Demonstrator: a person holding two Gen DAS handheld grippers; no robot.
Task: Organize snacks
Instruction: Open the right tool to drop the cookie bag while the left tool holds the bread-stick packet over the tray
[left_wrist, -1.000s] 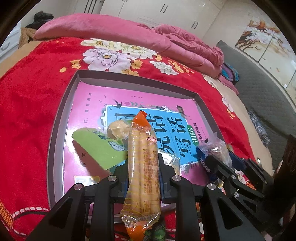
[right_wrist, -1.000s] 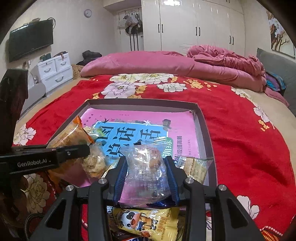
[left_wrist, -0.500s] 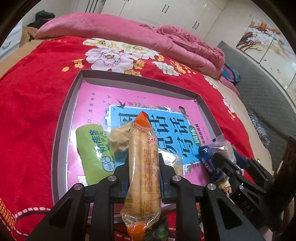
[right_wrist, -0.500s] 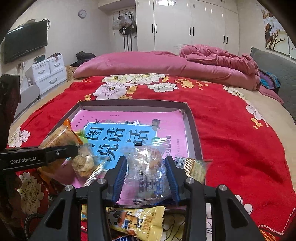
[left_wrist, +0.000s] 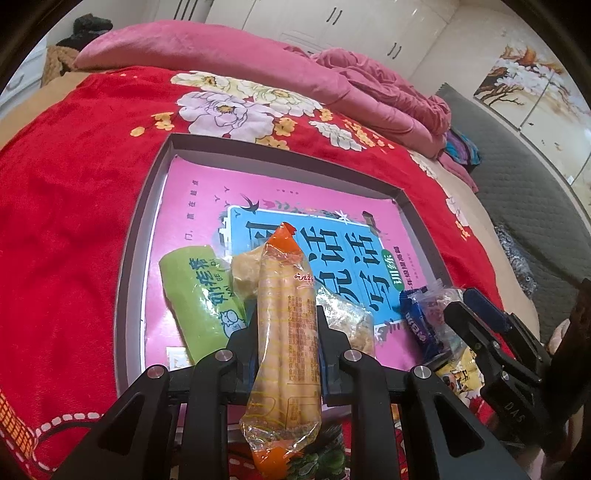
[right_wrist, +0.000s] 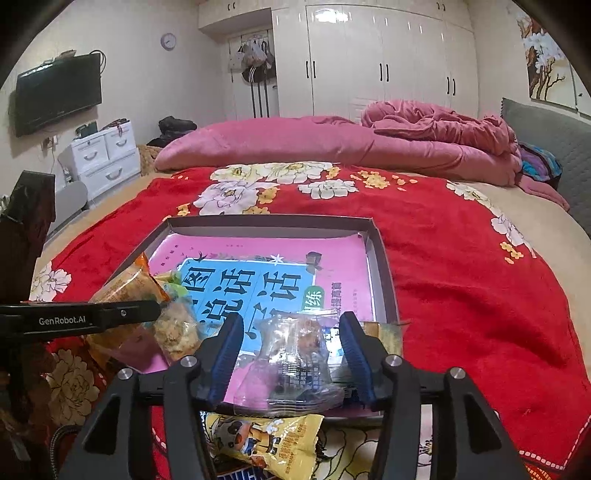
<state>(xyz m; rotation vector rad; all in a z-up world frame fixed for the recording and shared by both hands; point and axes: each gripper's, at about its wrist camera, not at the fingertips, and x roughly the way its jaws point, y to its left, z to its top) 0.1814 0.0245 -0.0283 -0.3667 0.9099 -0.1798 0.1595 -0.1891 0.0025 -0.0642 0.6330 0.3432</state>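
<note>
Tongs work both sides of a snack tray on a red floral bed, one pair letting go, the other gripping.

Right tongs are opening, their blue pads clear of the clear-wrapped pastry packet lying between them at the near right of the shallow grey tray; left tongs are clenched on a long orange-ended biscuit stick pack, held above the tray's near edge beside a green wafer pack. A yellow cartoon-cow snack bag waits outside on the bedspread. Done well, the release likely means widening fully and lifting straight off, so the crinkly wrapper does not catch and drag out.
</note>
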